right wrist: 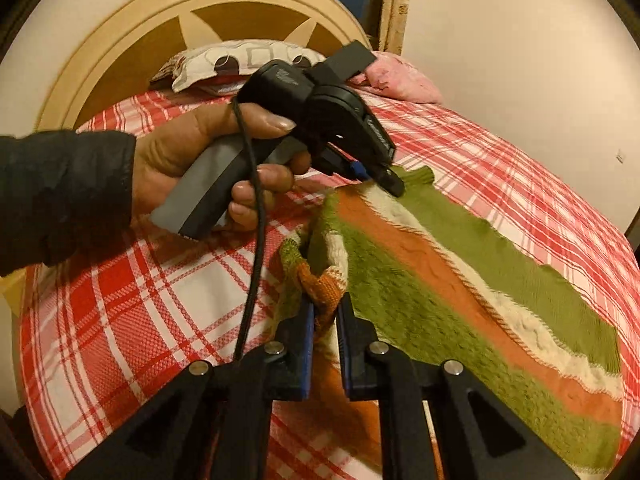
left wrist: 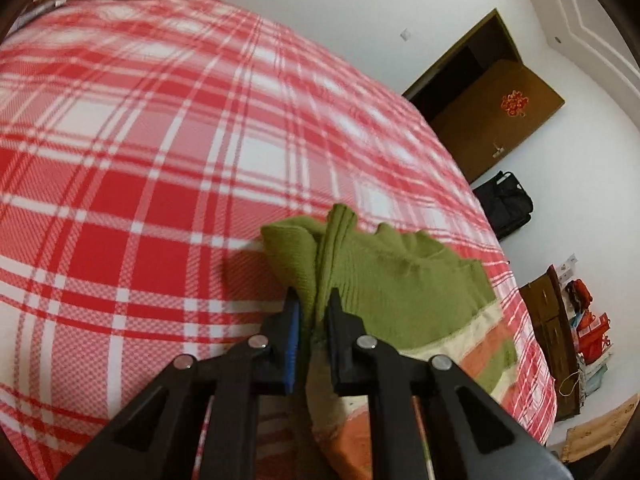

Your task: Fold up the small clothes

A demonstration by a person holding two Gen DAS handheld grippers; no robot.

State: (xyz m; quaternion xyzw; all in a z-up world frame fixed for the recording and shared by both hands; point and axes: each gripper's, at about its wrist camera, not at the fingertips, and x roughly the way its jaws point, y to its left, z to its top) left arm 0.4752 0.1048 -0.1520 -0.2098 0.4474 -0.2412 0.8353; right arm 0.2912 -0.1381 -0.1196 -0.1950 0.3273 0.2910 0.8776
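**Both grippers pinch the striped knit, ready for a fold**

The bed takes up most of the room, its red-and-white plaid sheet (right wrist: 132,292) stretched flat, with a cream-and-brown headboard (right wrist: 132,28) at twelve o'clock and a patterned pillow (right wrist: 224,60) tucked beneath it. On the sheet, running from the centre out toward four o'clock in the right wrist view, lies the small knitted sweater (right wrist: 460,280), banded in green, orange and cream.

It looks soft and light, a floppy knit that will sag and drape wherever it is not supported (and probably stretch a little if tugged). I'd judge the edges and corners the places to hold, since a pinch in the middle would only bunch it.

The person's left hand (right wrist: 188,156), in a dark sleeve (right wrist: 60,196), holds the left gripper (right wrist: 394,184), its jaws clamped together on the far green edge near one o'clock. In its own view that gripper (left wrist: 314,312) has a gathered fold of green between its pads. The right gripper (right wrist: 325,320) is closed on a rolled orange-and-cream cuff at the near edge.
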